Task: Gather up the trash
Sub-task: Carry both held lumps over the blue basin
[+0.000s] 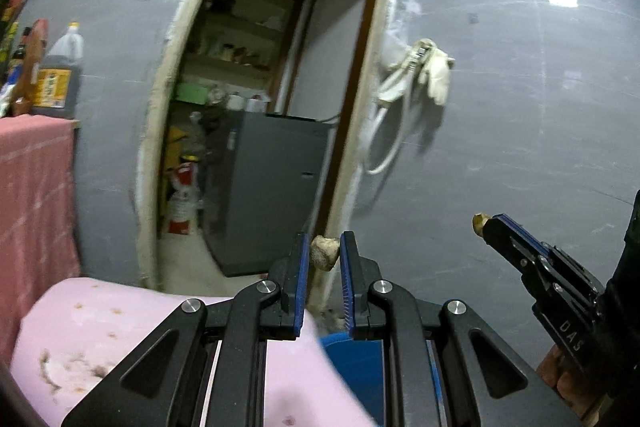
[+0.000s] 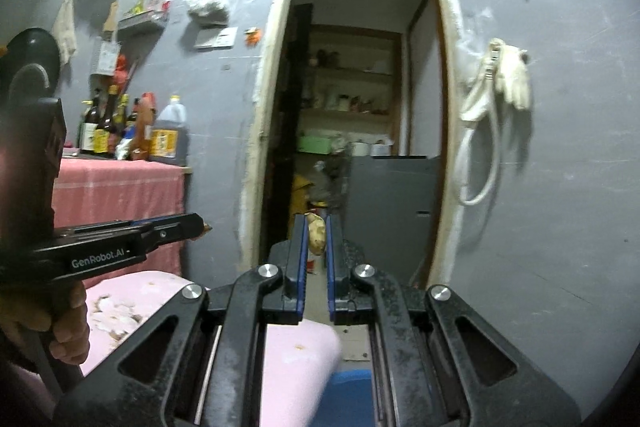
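Now you face an open doorway (image 1: pixel 280 87) w/ room ahead. Your left gripper (image 1: pixel 325 255) is clamped on a pale scrap (image 1: pixel 325 254), right gripper (image 2: pixel 317 235) on a tan scrap (image 2: pixel 316 235), both level over the pink surface (image 1: pixel 100 319).

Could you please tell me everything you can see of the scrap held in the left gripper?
The scrap is a small, pale beige lump with a rough, wrinkled surface, perhaps a peel or food remnant; what it is made of I cannot tell. It sits pinched at the tips of the left gripper, touched on both sides by the blue-edged fingers, held up in the air in front of the doorway. Nothing else touches it.
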A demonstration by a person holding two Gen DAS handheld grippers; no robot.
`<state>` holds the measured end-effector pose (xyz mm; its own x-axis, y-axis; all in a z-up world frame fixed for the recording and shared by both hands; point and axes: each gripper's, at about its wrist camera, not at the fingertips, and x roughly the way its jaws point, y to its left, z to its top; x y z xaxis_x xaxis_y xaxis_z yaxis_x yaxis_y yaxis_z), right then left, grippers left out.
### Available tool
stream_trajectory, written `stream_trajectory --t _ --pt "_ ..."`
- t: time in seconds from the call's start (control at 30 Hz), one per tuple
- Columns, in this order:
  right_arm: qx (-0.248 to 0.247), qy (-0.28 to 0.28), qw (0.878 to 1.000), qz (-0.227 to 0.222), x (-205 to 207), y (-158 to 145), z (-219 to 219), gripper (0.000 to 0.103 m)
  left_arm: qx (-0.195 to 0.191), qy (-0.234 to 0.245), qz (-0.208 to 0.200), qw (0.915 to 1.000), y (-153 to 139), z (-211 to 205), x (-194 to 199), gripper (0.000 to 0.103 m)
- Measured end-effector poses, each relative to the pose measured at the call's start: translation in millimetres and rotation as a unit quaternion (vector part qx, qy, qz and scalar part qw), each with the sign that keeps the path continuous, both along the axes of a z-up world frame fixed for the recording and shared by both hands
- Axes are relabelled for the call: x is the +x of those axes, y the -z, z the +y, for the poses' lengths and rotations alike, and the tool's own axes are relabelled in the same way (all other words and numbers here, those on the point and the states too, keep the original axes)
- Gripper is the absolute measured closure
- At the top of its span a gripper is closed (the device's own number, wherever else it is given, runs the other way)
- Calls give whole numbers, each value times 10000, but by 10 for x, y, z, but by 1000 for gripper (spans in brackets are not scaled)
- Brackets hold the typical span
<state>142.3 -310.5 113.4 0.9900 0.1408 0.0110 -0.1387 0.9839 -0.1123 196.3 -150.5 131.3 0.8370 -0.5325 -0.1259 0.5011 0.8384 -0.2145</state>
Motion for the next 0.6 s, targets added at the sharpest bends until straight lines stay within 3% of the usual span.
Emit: stream_trajectory --t 0.3,0.6 --pt "325 519 9975 345 -28 249 -611 95 252 602 352 9973 164 -737 189 91" --pt "677 710 9910 908 165 630 -958 95 639 788 935 9904 504 -1134 454 91"
